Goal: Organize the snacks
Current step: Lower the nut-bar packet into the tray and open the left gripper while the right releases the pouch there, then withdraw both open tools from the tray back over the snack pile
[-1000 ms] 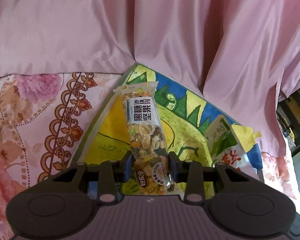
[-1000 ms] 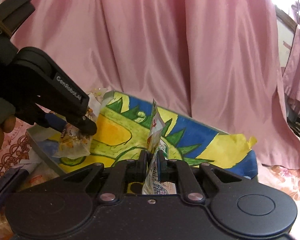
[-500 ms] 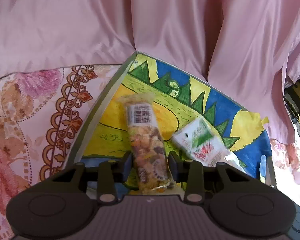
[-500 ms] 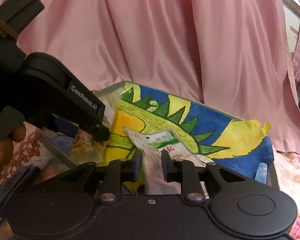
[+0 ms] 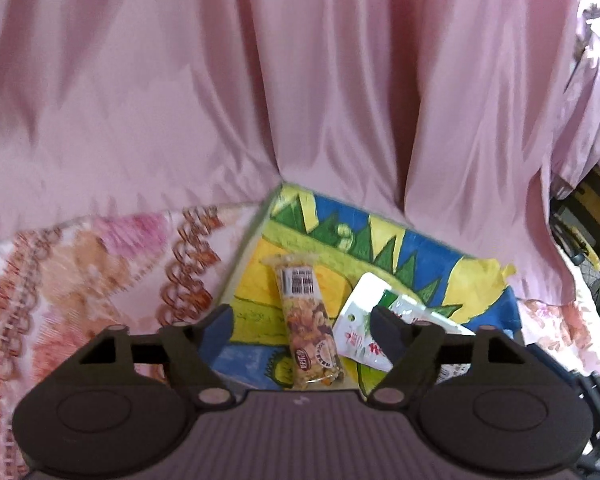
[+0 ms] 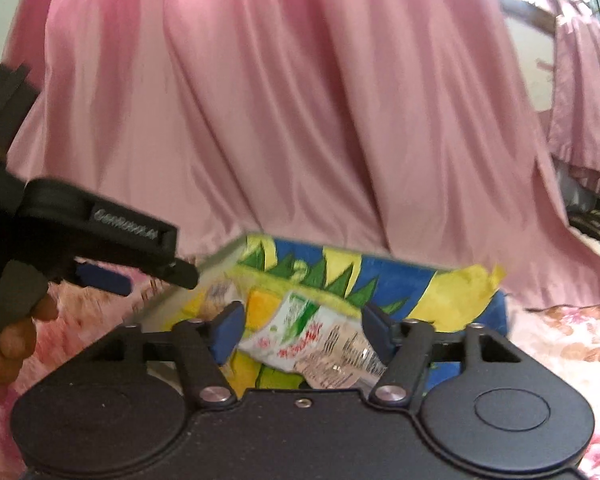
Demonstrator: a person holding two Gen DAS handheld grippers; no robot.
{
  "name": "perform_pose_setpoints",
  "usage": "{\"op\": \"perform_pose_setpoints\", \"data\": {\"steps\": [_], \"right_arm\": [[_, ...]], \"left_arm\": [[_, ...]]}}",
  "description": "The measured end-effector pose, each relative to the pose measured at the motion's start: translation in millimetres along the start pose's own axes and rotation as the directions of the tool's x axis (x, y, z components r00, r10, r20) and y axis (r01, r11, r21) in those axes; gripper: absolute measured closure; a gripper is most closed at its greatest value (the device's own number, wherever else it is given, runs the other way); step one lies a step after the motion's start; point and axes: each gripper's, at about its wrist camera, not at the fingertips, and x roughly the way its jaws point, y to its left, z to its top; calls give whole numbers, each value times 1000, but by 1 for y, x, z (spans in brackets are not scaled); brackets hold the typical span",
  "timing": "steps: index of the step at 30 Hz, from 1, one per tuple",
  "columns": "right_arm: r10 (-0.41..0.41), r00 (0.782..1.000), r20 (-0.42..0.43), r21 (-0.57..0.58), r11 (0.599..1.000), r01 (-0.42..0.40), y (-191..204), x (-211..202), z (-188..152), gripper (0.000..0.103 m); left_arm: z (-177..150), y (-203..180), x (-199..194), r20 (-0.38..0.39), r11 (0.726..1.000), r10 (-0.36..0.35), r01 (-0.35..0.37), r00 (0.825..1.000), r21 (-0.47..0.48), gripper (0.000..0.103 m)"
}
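Observation:
A clear-wrapped nut bar lies flat in the painted green, yellow and blue tray. A white pouch with red and green print rests just right of it. My left gripper hovers above the bar; its jaws are opening wide, and its pads are clear of the bar. In the right wrist view the pouch lies on the tray below my right gripper. Those jaws are opening too, with nothing pressed. The left gripper shows at the left, held by a hand.
A pink satin curtain hangs right behind the tray. A floral tablecloth spreads to the left and continues at the right. Dark furniture stands at the far right edge.
Both grippers went from shut to wide open. The nut bar and the pouch left their grips and now lie flat in the tray. Both grippers rose and drew back.

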Motion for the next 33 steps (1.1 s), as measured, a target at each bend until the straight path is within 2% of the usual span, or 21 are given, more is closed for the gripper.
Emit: {"op": "perform_pose_setpoints", "data": {"steps": [6,11,15,23,33], "right_arm": [[-7,996,87,40,999,4,-3,-48,9,19],[-15,990,141,47,999,9,-3,-90,10,9],[-19,985,174,48,999,11,-3,-124,5,5],[-43,984,174,56,998,33,0,-178,-12,1],[-80,992,93,133,989,67,-4,-215,-35,1]], "left_arm": [[-15,-3,-58,121,997,34,-43,992,71,6],[-29,-3,-99,228,994,56,-75,972,73,0],[-45,-1,-125,293,995,64,-85,954,59,0],[-78,-8,-156,292,992,72,-98,954,78,0],[-118,-11,-188,213,990,83,-105,973,93,0]]}}
